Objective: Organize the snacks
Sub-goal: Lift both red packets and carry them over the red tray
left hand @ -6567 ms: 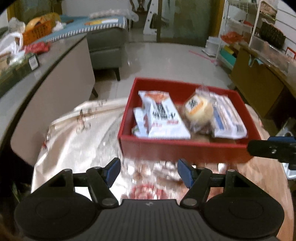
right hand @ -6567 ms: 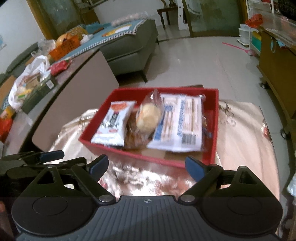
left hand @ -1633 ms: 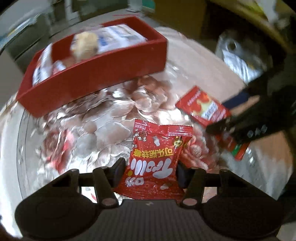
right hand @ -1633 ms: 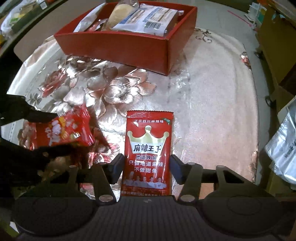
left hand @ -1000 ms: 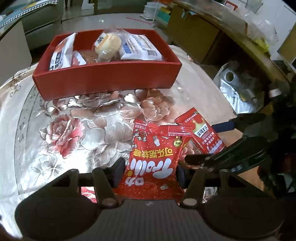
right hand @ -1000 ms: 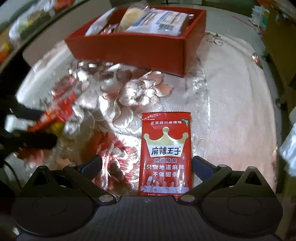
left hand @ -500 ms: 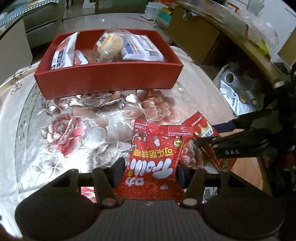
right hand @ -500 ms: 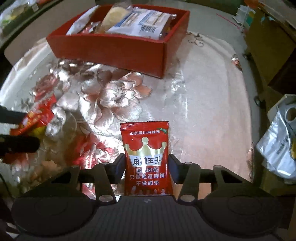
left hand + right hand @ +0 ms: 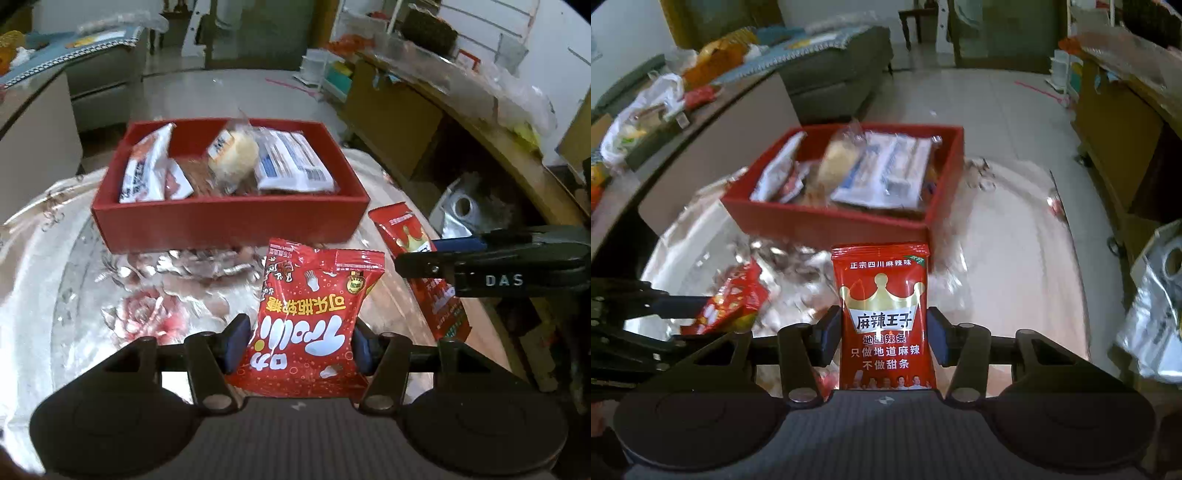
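left claw [image 9: 301, 341] pinching candy bag [image 9: 314, 321]; right claw [image 9: 884, 334] pinching spicy strip pack [image 9: 884, 317], both near red box [image 9: 229, 221].

One red box [image 9: 229, 221] — two red snack packets [image 9: 310, 321] outside it — two claws [image 9: 299, 343].

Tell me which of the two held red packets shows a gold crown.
The crown packet in the right gripper; the left gripper holds the candy bag with big white lettering instead.

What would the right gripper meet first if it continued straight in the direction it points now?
Probably the near wall of the red cardboard box, directly ahead of the right gripper and its red crown-printed snack packet; depth is uncertain.
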A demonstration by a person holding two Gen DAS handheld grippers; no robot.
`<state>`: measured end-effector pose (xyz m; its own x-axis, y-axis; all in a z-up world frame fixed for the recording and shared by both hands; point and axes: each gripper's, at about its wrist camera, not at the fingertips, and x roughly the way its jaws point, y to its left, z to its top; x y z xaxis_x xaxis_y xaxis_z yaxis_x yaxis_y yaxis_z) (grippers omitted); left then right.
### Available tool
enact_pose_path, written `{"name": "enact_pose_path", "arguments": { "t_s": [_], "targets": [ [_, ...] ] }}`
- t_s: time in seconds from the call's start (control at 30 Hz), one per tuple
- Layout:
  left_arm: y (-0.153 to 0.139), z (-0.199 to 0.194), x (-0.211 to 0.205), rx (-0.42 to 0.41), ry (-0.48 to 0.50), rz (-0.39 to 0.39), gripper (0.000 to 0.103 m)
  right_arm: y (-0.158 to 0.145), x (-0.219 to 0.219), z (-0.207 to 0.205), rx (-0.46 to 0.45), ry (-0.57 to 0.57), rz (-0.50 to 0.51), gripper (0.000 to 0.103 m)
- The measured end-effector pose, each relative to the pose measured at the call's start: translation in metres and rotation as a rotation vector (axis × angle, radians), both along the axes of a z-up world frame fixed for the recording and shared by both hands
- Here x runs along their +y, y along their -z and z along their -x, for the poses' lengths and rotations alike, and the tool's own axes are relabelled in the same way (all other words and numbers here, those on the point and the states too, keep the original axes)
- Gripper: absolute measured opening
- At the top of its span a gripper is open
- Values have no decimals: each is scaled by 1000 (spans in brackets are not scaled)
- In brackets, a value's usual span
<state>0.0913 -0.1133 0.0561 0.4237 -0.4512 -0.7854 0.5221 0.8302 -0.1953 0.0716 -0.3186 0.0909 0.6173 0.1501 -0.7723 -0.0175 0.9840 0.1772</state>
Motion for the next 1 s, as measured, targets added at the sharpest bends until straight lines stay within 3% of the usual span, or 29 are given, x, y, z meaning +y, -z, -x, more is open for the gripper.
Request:
{"name": "enact_pose_path", "arguments": {
  "t_s": [0.7,1.0],
  "targets": [
    [-21,-13,-10,-153,-66,-12,49,-37,11,-21,-125,-30,-54,57],
    [-31,-50,-24,-222,-117,-11,49,-46,8,-46,-159,-20,-67,57]
  ]
}}
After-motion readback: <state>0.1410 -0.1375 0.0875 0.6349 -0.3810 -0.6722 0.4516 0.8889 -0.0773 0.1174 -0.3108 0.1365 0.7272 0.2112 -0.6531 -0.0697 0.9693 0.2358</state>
